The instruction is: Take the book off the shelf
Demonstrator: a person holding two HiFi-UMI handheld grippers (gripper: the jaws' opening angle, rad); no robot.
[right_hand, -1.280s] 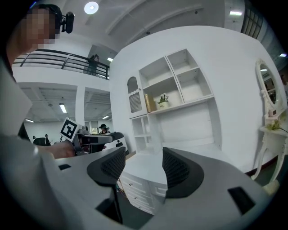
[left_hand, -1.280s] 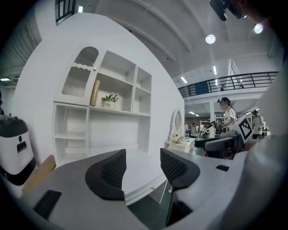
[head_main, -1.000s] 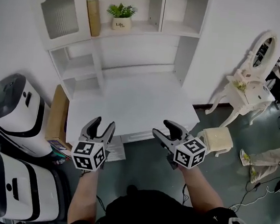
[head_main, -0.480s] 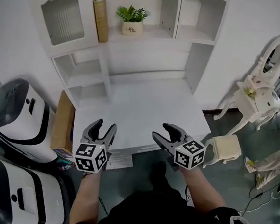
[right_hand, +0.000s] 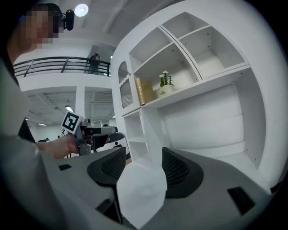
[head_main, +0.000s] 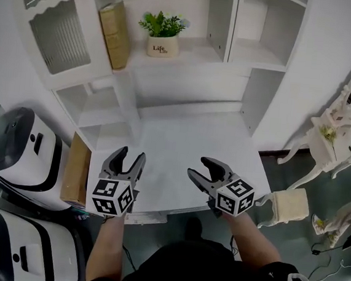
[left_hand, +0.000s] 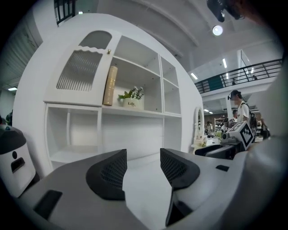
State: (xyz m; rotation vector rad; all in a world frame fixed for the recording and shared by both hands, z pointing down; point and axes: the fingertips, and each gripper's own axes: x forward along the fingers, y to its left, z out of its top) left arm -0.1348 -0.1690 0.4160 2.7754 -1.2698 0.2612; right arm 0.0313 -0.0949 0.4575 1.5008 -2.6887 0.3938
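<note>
A tan book stands upright on the white shelf, against the left wall of its bay, beside a small potted plant. The book also shows in the left gripper view, and as a small book in the right gripper view. My left gripper hovers open and empty over the near edge of the white desk, far below the book. Level with it, my right gripper is also open with nothing between its jaws.
A cabinet door with ribbed glass is left of the book. Open cubbies sit under the shelf. White machines and a cardboard box stand at the left; a white vanity table and stool at the right.
The view has closed in on the desk and shelf, so the book looks larger and nearer. Both grippers stay open in the same pose, now over the desk's front edge.
</note>
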